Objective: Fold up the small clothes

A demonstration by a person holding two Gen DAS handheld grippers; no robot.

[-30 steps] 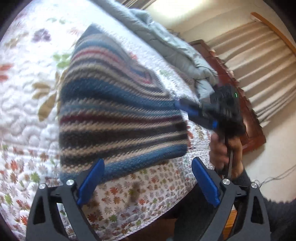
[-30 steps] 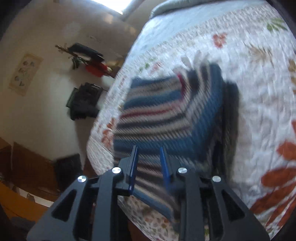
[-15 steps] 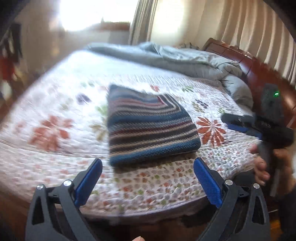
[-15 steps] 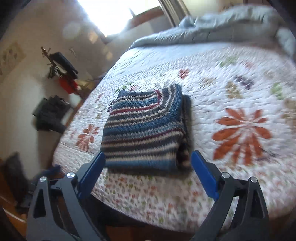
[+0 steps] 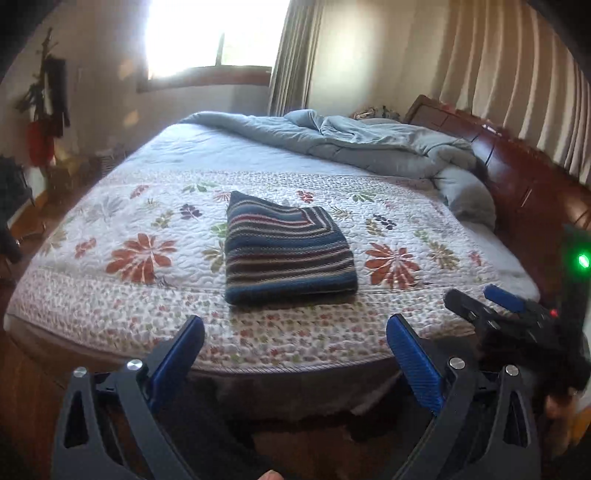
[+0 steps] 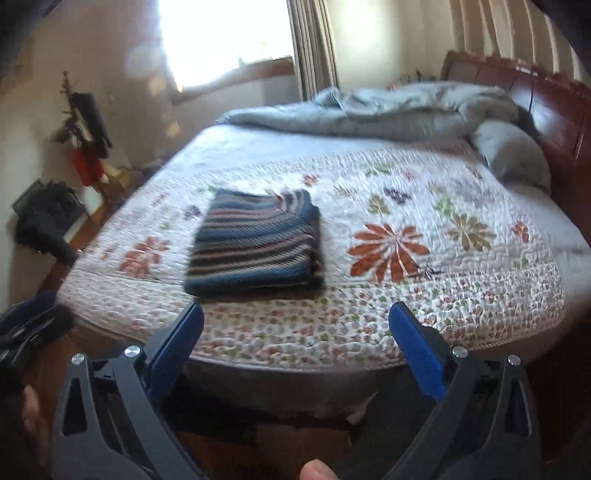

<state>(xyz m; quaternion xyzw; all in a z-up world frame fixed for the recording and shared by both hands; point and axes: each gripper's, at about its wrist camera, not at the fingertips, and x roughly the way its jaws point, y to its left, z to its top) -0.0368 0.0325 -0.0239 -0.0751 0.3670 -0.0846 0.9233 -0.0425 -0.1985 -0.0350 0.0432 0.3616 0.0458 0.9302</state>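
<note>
A striped knit sweater, blue with cream and red bands, lies folded into a neat square on the floral quilt near the bed's front edge. It also shows in the right wrist view. My left gripper is open and empty, held back off the bed's edge, apart from the sweater. My right gripper is open and empty too, also back from the edge. The right gripper appears at the far right of the left wrist view.
A rumpled grey-blue duvet is heaped at the far end of the bed. A dark wooden headboard runs along the right. A window and curtains are behind. Dark bags sit on the floor at left.
The right gripper let go of the sweater and opened. Both grippers pulled back from the bed, so the folded sweater now lies alone and farther away.
</note>
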